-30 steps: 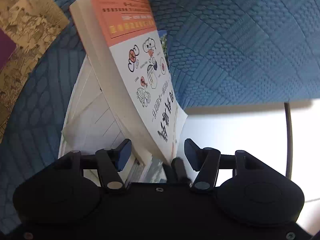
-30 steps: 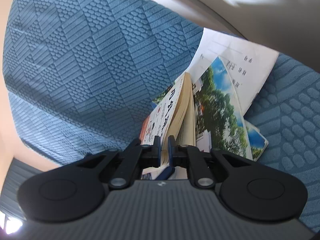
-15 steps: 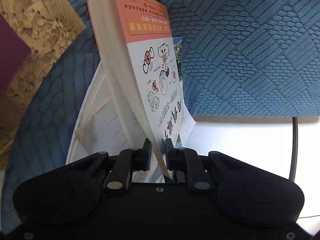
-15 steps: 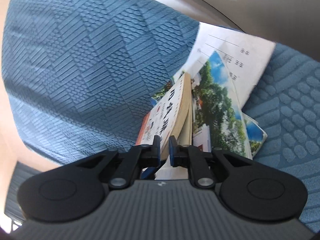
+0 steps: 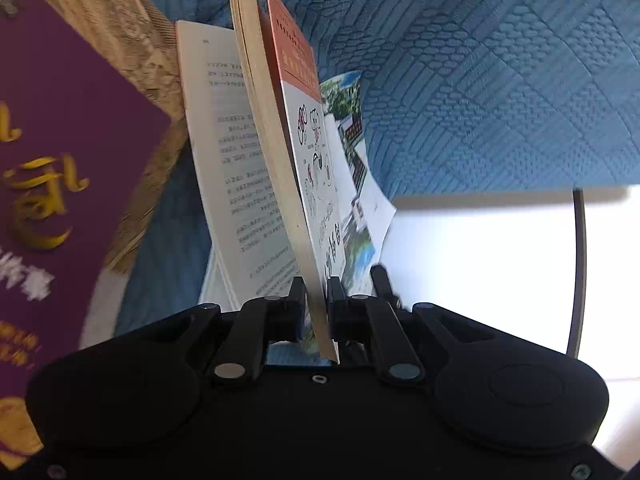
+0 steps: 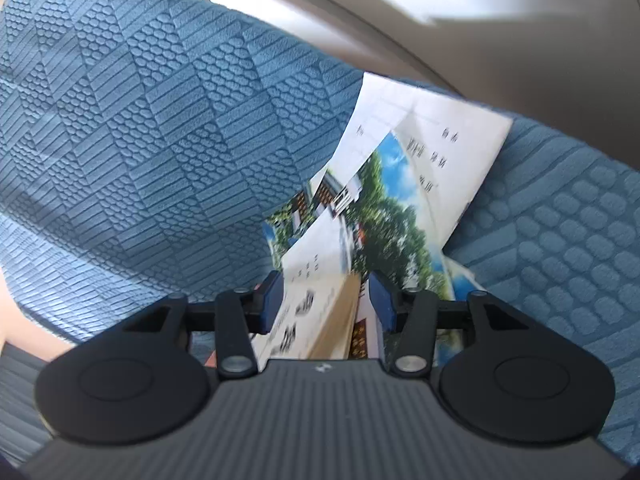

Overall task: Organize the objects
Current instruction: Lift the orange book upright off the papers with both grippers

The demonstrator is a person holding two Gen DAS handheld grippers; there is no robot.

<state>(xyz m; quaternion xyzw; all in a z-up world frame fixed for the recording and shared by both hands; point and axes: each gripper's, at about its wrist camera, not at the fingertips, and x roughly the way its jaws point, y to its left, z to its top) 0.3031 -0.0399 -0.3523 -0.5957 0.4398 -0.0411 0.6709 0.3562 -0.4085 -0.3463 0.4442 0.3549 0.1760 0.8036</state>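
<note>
My left gripper (image 5: pixel 318 304) is shut on the lower edge of a paperback (image 5: pixel 300 128) with an orange and white cover, held upright on its edge. Its pages (image 5: pixel 232 168) fan out to the left. In the right wrist view the same paperback (image 6: pixel 316 300) lies between the fingers of my right gripper (image 6: pixel 326 300). These jaws are opening and the blue pads (image 6: pixel 272 300) stand off its sides. Under it lie a photo booklet (image 6: pixel 384 216) of trees and buildings and a white printed sheet (image 6: pixel 440 148).
A blue patterned quilt (image 5: pixel 480 80) covers the surface under everything. A purple book (image 5: pixel 60 160) with gold lettering lies at the left on a tan patterned one (image 5: pixel 132 40). White floor (image 5: pixel 480 260) and a black cable (image 5: pixel 578 272) show beyond the quilt's edge.
My left gripper went from open to shut on the paperback and moved it left and up; its pages fanned out. My right gripper, shut on the same book before, has spread its jaws.
</note>
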